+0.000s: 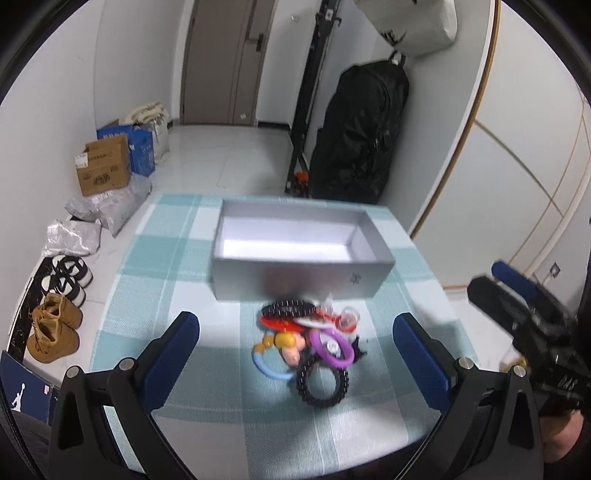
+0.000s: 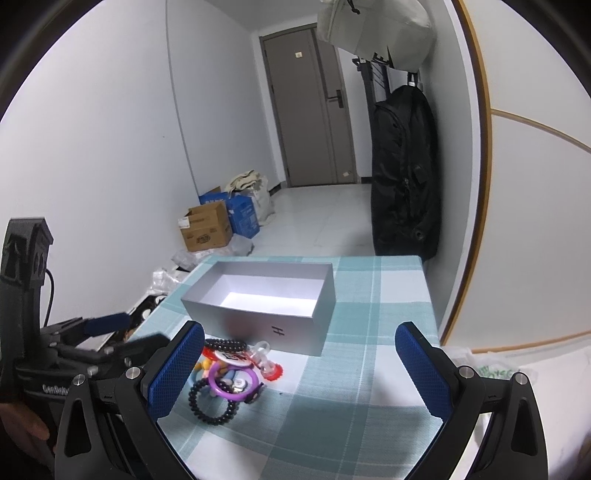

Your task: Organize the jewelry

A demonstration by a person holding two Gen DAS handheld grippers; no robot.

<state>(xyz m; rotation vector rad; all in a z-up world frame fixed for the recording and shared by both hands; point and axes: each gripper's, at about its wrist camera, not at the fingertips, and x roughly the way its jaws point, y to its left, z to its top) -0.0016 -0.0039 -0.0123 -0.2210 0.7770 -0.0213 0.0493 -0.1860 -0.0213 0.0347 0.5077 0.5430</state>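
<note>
Both the left gripper (image 1: 295,354) and right gripper (image 2: 300,363) hover spread wide, holding nothing. The tangled pile of colourful plastic jewelry (image 1: 310,347) lies on the teal checked tablecloth (image 1: 166,280), just beside the open grey cardboard box (image 1: 295,280).

A teal and white checked cloth (image 1: 177,266) is spread over the table. On the tiled floor beside it, a brown cardboard box (image 1: 103,168), a blue box (image 1: 142,147), grey plastic parcels (image 1: 110,206), black and white trainers (image 1: 68,275) and tan boots (image 1: 55,332) are lined up along the white wall. A black bag (image 2: 404,173) is hung near a grey door (image 2: 310,107), with a pale bag (image 2: 373,29) seen above it.
</note>
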